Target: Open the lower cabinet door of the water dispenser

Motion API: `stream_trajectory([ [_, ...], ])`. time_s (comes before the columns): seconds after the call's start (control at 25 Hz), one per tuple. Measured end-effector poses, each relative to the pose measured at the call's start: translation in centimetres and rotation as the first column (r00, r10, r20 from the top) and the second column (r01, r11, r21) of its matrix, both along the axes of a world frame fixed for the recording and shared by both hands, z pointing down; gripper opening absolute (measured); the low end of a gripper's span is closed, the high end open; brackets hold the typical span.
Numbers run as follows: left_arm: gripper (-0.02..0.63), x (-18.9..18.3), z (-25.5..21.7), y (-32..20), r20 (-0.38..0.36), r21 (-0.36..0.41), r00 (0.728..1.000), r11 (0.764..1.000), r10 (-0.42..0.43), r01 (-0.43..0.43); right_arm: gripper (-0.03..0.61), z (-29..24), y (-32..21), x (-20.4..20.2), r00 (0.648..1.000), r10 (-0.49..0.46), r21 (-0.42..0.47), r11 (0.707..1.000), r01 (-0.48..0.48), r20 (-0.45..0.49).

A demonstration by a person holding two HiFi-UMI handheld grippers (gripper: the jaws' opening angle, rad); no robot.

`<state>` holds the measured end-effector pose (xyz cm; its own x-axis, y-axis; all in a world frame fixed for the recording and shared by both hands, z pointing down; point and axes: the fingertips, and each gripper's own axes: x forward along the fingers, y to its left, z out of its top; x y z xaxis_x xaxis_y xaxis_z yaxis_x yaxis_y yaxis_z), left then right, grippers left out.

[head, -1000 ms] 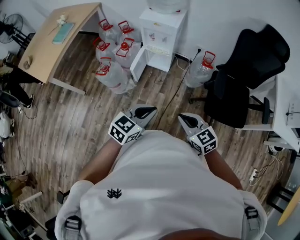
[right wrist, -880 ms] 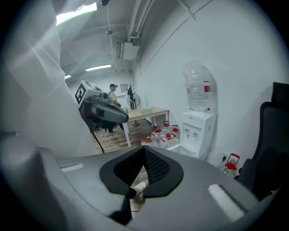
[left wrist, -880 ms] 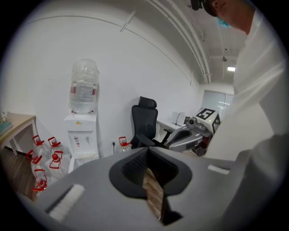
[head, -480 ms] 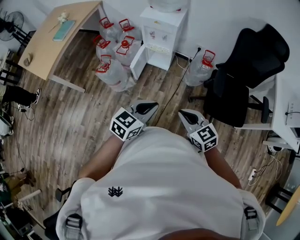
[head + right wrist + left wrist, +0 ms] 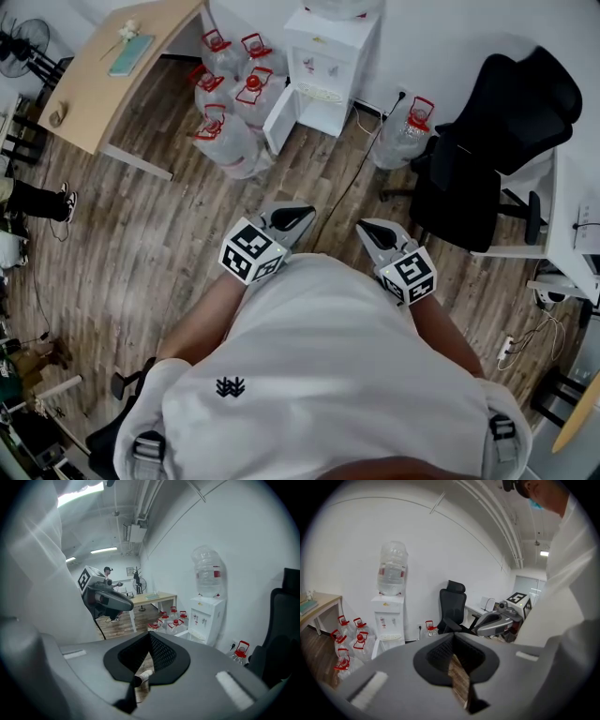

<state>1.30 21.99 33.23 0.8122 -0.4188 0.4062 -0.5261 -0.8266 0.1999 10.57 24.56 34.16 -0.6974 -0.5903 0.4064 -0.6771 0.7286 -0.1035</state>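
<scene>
The white water dispenser (image 5: 330,58) stands against the far wall with a large bottle on top. Its lower cabinet door (image 5: 278,116) stands swung out to the left. It shows again in the left gripper view, dispenser (image 5: 389,618), and in the right gripper view, dispenser (image 5: 206,616). My left gripper (image 5: 291,219) and right gripper (image 5: 371,234) are held side by side close to my body, well short of the dispenser. Both point toward it. Each has its jaws shut with nothing between them, as seen at the left gripper (image 5: 453,644) and the right gripper (image 5: 149,639).
Several red-capped water bottles (image 5: 230,103) crowd the floor left of the dispenser, and one bottle (image 5: 409,131) stands to its right. A black office chair (image 5: 487,141) is at the right, a wooden desk (image 5: 103,80) at the left. A cable (image 5: 352,178) runs across the wood floor.
Both grippers have kept their places. A person at the picture's left edge has moved farther out of view.
</scene>
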Motion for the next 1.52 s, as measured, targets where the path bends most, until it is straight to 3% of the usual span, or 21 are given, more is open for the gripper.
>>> stream_trajectory([
  [1.52,0.057,-3.1,1.9,2.0,0.011,-0.029,0.999,0.999,-0.042,0.043,0.001,0.9,2.2,-3.0,0.999,-0.043,-0.011,0.999,0.043,0.007],
])
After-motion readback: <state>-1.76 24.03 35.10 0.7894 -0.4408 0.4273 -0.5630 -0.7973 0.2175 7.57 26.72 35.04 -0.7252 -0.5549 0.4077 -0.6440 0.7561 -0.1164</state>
